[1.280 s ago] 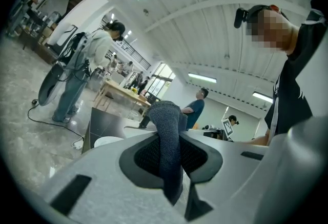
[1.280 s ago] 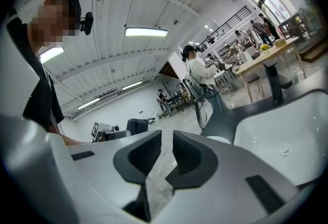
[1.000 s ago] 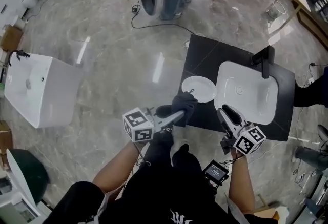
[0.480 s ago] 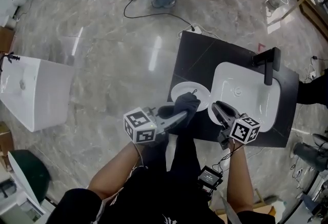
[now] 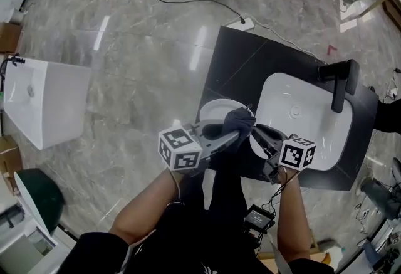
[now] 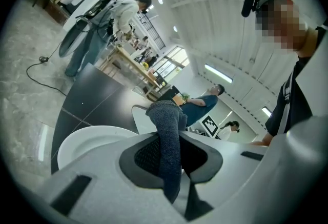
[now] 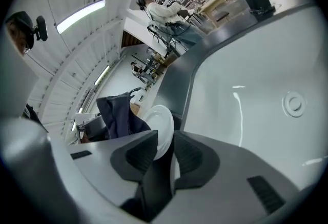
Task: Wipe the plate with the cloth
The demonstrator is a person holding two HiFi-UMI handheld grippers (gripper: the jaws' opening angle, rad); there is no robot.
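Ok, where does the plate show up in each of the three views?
Head view: the plate is at centre, left of the white sink, partly under the cloth.
Left gripper view: lower left, beside the gripped cloth.
Right gripper view: low centre, rim pinched in the right gripper, cloth to its left.
Shared landmark: the cloth.

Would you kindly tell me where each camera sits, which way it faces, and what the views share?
Head view: on the person's head, looking steeply down at the black counter and sink; both forearms, left tool and right tool show.
Left gripper view: rides the left tool, looking along its jaws shut on the cloth, plate beyond.
Right gripper view: rides the right tool, looking along jaws gripping the plate's rim, sink beyond.
Shared: plate and cloth appear in all three.
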